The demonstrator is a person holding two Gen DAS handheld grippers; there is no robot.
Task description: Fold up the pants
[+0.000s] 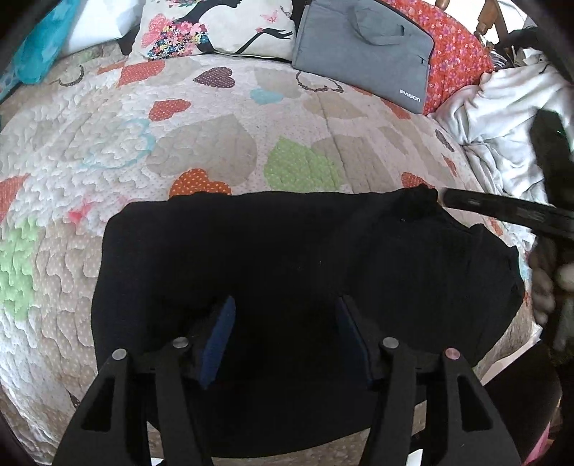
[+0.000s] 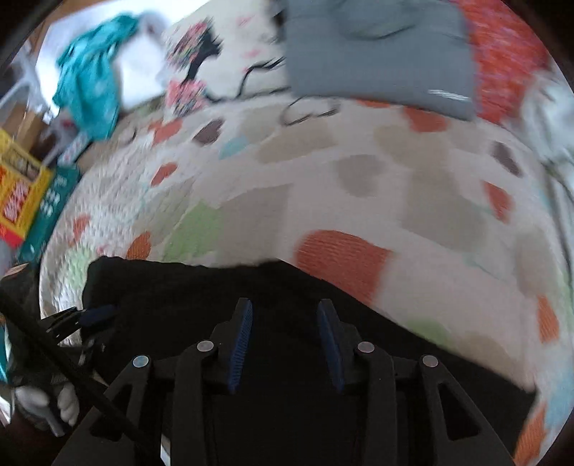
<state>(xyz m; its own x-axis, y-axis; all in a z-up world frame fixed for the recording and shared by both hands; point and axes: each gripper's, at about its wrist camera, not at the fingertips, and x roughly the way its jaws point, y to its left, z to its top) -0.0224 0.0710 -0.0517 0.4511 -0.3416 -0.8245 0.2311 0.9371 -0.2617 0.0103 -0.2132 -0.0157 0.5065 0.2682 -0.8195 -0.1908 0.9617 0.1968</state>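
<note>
black pants [image 1: 287, 258] lie folded into a broad, flat bundle on the near part of a bed covered by a heart-patterned quilt [image 1: 215, 143]. the left gripper [image 1: 285, 340] hangs just above the near side of the pants, its blue-padded jaws spread apart with only dark cloth showing between them. the right gripper [image 2: 285, 344] hovers over the pants too, its jaws also apart and holding nothing; its view is blurred. in the left view, part of the right gripper reaches in beside the far right corner of the pants. beyond the pants, at the far side of the quilt, a grey laptop bag [image 1: 362, 53] leans on a red floral pillow [image 1: 459, 61], next to a cushion printed with a black silhouette and flowers [image 1: 215, 28]. right of the pants sits a heap of white laundry [image 1: 502, 118]. far to the left of the pants lies teal cloth [image 2: 93, 82].
</note>
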